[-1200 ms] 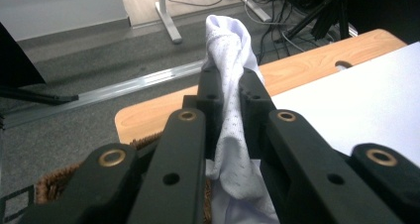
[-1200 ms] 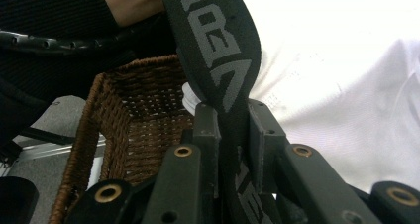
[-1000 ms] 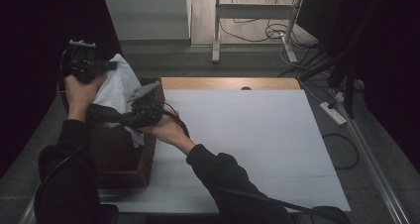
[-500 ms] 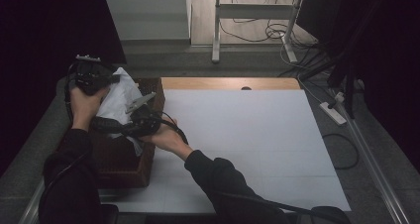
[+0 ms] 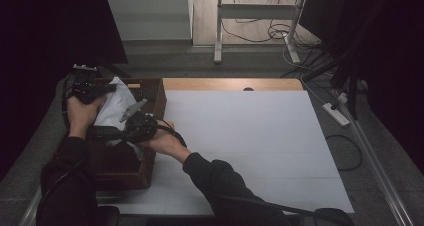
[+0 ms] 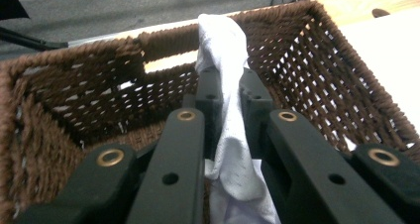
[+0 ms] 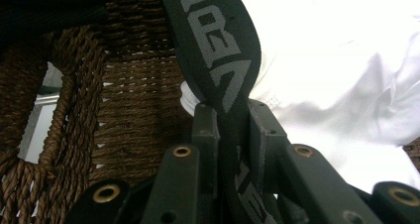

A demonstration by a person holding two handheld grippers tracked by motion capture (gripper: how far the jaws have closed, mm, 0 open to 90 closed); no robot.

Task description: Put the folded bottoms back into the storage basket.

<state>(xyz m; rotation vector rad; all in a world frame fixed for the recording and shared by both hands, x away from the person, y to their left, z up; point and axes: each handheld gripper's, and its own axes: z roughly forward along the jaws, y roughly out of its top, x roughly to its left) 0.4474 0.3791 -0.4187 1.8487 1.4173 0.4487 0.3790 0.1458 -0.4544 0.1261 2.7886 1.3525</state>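
Over the brown basket (image 5: 120, 163), the white garment (image 5: 114, 108) hangs lengthwise toward its far wall. Left gripper (image 6: 227, 92) jaws pinch its cloth; right gripper (image 7: 230, 117) jaws pinch its black waistband (image 7: 218, 40).

White garment (image 5: 116, 105), black waistband (image 7: 218, 50) grey-lettered; brown woven basket (image 6: 64, 85); white table (image 5: 260, 146).

Grey letters on the black waistband (image 7: 218, 50) — partly legible, roughly "VER".
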